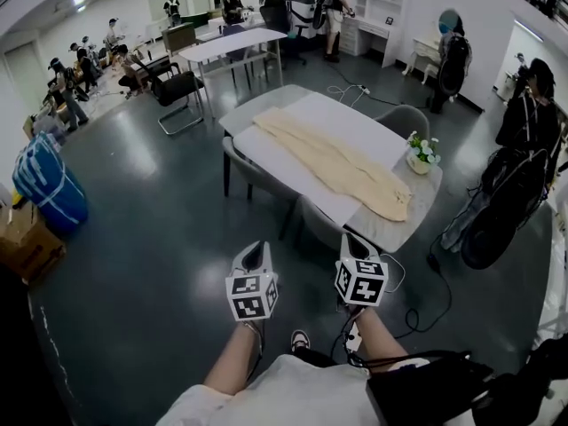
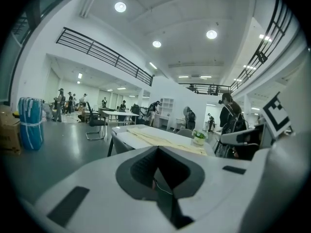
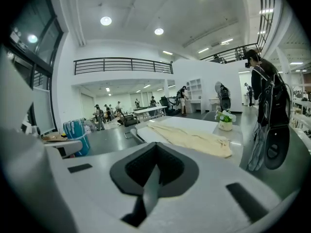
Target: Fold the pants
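Cream fabric pants (image 1: 333, 162) lie flat, unfolded, along white rectangular table (image 1: 355, 114), at 12 o'clock from both grippers, well apart. Left gripper (image 1: 255, 254), right gripper (image 1: 357, 242): fingers together, nothing held. Step, by my judgement: approach, no fold begun. Next: reach table, part jaws, pinch near end at 1 o'clock.

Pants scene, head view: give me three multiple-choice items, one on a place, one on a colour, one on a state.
1. The flower pot stands: A on the floor; B on the table, beside the pants; C on a chair.
2. The pants are: A black; B blue; C cream.
3. The left gripper has its jaws: A shut and empty; B wide open; C shut on cloth.

B, the pot sits at the table's edge; C, the cloth is pale cream; A, the jaws meet with nothing between them.
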Demonstrator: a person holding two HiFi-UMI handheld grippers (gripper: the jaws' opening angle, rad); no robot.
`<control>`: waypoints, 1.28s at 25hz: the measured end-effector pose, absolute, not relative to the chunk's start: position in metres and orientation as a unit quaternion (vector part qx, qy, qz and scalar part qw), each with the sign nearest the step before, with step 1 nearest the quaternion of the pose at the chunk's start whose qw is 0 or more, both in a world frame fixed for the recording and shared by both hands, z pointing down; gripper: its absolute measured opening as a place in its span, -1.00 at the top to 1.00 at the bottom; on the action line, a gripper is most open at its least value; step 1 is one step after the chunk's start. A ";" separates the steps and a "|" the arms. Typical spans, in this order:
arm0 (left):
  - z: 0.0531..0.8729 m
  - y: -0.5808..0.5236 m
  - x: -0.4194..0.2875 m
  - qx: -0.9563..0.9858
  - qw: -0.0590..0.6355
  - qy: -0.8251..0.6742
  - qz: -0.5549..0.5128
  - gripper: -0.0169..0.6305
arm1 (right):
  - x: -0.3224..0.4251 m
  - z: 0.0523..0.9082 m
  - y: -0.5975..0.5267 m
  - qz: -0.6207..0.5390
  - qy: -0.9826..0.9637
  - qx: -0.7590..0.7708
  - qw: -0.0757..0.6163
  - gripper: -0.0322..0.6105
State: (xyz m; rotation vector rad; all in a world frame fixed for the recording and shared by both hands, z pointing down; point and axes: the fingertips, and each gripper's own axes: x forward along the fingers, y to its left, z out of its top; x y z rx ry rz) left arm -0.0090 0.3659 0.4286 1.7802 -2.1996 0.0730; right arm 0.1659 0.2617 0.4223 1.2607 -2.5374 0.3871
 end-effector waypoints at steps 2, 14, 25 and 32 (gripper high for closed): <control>0.422 0.332 -0.018 0.623 0.147 -0.768 0.028 0.94 | 0.156 0.418 0.230 0.131 -0.881 0.433 0.139 0.92; 0.430 0.205 -0.043 0.629 0.152 -0.761 0.054 0.94 | 0.118 0.423 0.106 0.138 -0.885 0.418 0.151 0.92; 0.446 0.120 -0.087 0.638 0.157 -0.753 0.047 0.94 | 0.083 0.451 0.034 0.151 -0.875 0.428 0.168 0.92; 0.435 0.046 -0.139 0.667 0.139 -0.731 0.047 0.94 | 0.031 0.438 -0.027 0.149 -0.865 0.455 0.152 0.92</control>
